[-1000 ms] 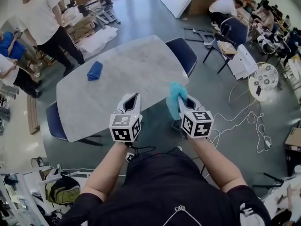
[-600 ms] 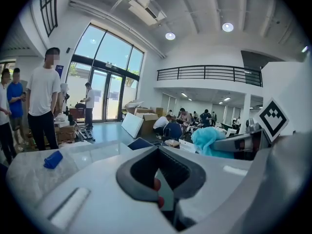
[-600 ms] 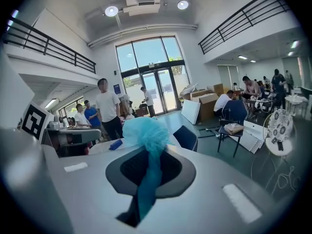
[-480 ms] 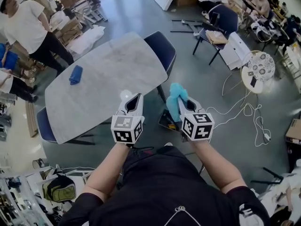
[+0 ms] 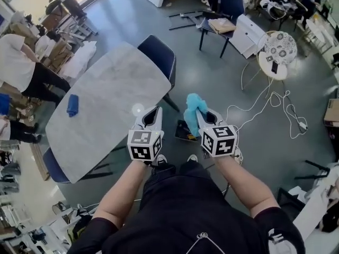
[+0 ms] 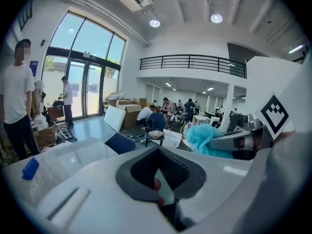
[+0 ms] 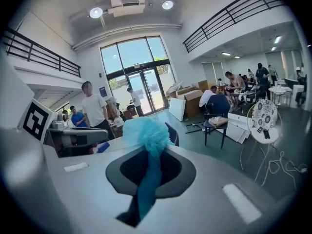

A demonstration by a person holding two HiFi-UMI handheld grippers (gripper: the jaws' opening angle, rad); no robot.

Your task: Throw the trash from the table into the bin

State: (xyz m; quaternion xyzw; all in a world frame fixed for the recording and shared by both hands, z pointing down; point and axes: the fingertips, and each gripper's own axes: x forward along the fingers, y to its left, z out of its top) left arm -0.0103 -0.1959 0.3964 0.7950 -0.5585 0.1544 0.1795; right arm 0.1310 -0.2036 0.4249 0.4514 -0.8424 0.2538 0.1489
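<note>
Teal fluffy crumpled cloth up front. The right hand-held gripper is clamped on its lower tail w/ the bulk puffed out above the jaws, so it's pinched firm for the carry & should drop clean once the jaws part. Left hand-held gripper: jaws pressed together on a thin pale scrap, w/ a whitish round bit showing past its tip in the head view; what it is exactly, can't tell. Both are held level, side by side in front of the body, clear of the grey marble-look table off to the left. Down on the floor between the two sits a dark low open container, prob. the bin, which would explain both loads hanging near above it. My read: release comes next, right then left, over the opening. A small blue folded cloth lies on the table's far-left part, so the job's not done. Risk: the light teal piece drifting wide of the rim.
</note>
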